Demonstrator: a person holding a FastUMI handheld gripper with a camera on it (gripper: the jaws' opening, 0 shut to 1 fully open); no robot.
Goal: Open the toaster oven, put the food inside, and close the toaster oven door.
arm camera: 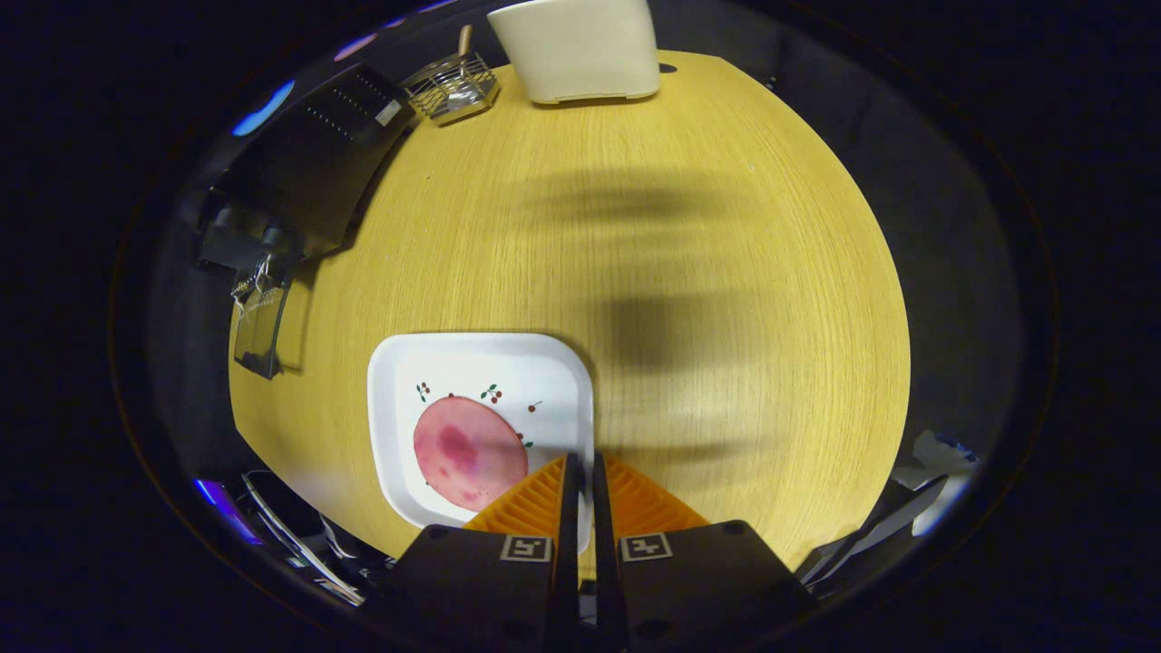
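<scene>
In the gripper view, the gripper (580, 472) hangs over a wooden table (689, 272) with its jaws clenched almost together on nothing, their tips over the right rim of a white plate (472, 372). On the plate, just left of the tips, lies the food (467, 451), a flat pink slice that looks light, soft and likely slippery, best pinched at its edge. The oven (313, 159) stands well beyond, at the table's far left, beside a wire basket (451, 86) and a cream box (580, 45).

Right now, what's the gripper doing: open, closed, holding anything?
Gripper: closed, fingers nearly touching, nothing between them, over the right edge of the plate.
</scene>
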